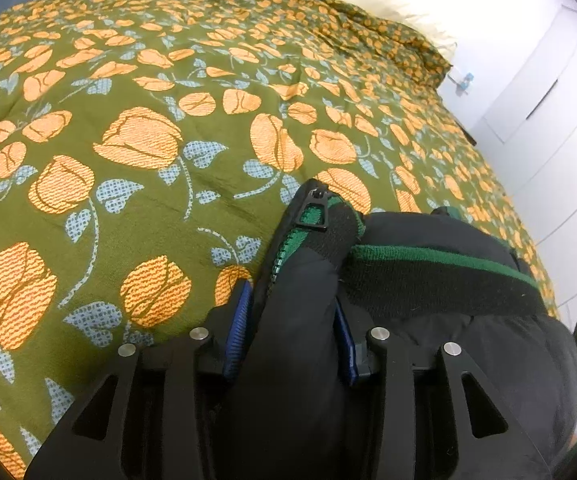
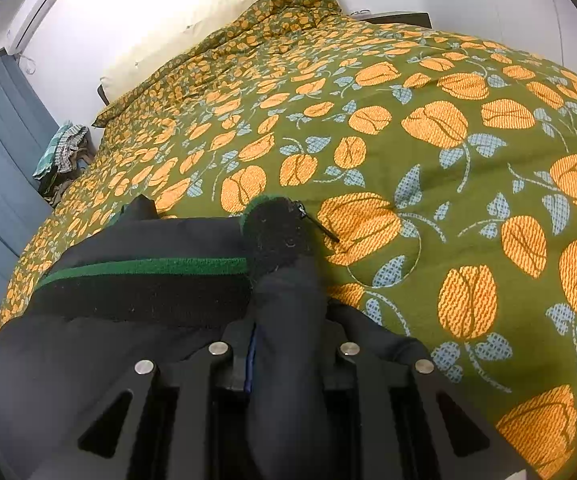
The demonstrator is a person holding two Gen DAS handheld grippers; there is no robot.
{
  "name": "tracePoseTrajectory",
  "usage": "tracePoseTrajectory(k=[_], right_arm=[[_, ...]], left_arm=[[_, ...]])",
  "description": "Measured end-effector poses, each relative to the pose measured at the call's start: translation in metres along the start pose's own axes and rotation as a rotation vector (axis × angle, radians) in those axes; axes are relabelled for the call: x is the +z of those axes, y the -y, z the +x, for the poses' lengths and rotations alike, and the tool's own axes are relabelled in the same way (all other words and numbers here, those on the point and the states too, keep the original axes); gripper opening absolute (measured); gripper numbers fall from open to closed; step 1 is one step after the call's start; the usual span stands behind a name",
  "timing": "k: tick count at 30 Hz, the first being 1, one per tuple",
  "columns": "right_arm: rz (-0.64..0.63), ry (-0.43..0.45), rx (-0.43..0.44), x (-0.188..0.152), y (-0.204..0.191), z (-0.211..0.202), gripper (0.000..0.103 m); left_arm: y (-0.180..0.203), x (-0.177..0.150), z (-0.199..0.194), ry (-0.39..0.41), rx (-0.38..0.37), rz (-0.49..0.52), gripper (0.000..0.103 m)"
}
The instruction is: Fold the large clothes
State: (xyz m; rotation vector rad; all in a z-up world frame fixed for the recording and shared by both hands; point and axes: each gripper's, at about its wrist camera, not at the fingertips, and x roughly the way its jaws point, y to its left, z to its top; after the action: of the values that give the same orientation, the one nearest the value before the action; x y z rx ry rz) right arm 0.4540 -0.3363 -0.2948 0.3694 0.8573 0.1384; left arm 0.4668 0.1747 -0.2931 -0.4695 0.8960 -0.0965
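Over bedspread point(image 1: 136, 80), both jaws angled down, pinching black jacket point(image 1: 428, 340) edge

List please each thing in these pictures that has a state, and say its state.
left gripper: shut on the jacket.
right gripper: shut on the jacket.
jacket: black, bunched, held at both ends above the bedspread.
zipper pull: sticks up from the green zipper.
bedspread: spread over the bed, lightly wrinkled.

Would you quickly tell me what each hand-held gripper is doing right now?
Left hand-held gripper: shut on the black jacket.
Right hand-held gripper: shut on the same jacket.
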Motion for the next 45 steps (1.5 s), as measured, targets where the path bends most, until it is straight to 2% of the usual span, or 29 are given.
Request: tracePoseTrajectory(k=[2, 4, 6, 8, 10, 12, 15, 18, 22, 24, 26, 27, 29, 31, 35, 37, 39, 43, 45], right_arm=[[0.003, 0.002, 0.007, 0.0, 0.001, -0.002, 0.021], [0.006, -0.007, 0.011, 0.004, 0.0, -0.005, 0.022], [-0.001, -0.033, 0.012, 0.011, -0.002, -0.01, 0.027], [-0.004, -0.063, 0.017, 0.018, -0.004, -0.016, 0.038], [-0.031, -0.093, 0.004, 0.026, -0.006, -0.027, 0.067], [-0.092, -0.077, -0.034, 0.035, -0.013, -0.047, 0.085], [-0.14, -0.026, -0.044, 0.043, -0.021, -0.079, 0.085], [-0.143, 0.024, 0.021, 0.043, -0.03, -0.117, 0.085], [-0.156, 0.054, 0.126, 0.022, -0.044, -0.154, 0.085], [-0.157, 0.062, 0.171, 0.006, -0.051, -0.168, 0.085], [-0.141, 0.063, 0.214, -0.012, -0.053, -0.181, 0.085], [-0.121, 0.054, 0.24, -0.026, -0.053, -0.186, 0.085], [-0.082, 0.037, 0.257, -0.044, -0.051, -0.188, 0.085], [-0.047, 0.016, 0.265, -0.059, -0.047, -0.189, 0.085], [-0.022, -0.001, 0.253, -0.077, -0.043, -0.195, 0.085], [-0.033, 0.006, 0.248, -0.081, -0.044, -0.202, 0.085], [-0.049, 0.017, 0.249, -0.084, -0.046, -0.21, 0.085], [-0.092, 0.033, 0.247, -0.096, -0.053, -0.215, 0.085], [-0.084, 0.011, 0.227, -0.101, -0.055, -0.21, 0.085]], left_arm=[[0.001, 0.004, -0.004, -0.017, 0.015, -0.005, 0.048], [0.008, 0.01, -0.014, -0.04, 0.064, 0.013, 0.054], [0.018, 0.015, -0.032, -0.051, 0.082, 0.047, 0.054], [0.034, 0.02, -0.061, -0.028, 0.058, 0.083, 0.056], [0.053, 0.022, -0.084, -0.005, 0.052, 0.127, 0.06], [0.077, 0.021, -0.101, -0.003, -0.006, 0.175, 0.063], [0.123, 0.013, -0.107, -0.043, -0.114, 0.259, 0.072], [0.166, 0.007, -0.086, -0.111, -0.173, 0.328, 0.075], [0.184, 0.016, -0.025, -0.193, -0.144, 0.279, 0.074], [0.185, 0.013, 0.006, -0.25, -0.084, 0.271, 0.074], [0.189, -0.002, 0.027, -0.266, -0.03, 0.339, 0.075], [0.192, -0.011, 0.031, -0.245, -0.007, 0.394, 0.076], [0.199, -0.02, 0.032, -0.224, 0.022, 0.446, 0.079], [0.2, -0.022, 0.026, -0.216, 0.025, 0.455, 0.079], [0.201, -0.025, -0.006, -0.24, -0.03, 0.465, 0.079], [0.205, -0.041, -0.026, -0.227, -0.032, 0.499, 0.08], [0.2, -0.06, -0.044, -0.208, -0.054, 0.492, 0.083], [0.196, -0.088, -0.04, -0.187, -0.027, 0.532, 0.087], [0.197, -0.09, -0.038, -0.181, -0.021, 0.539, 0.088]])
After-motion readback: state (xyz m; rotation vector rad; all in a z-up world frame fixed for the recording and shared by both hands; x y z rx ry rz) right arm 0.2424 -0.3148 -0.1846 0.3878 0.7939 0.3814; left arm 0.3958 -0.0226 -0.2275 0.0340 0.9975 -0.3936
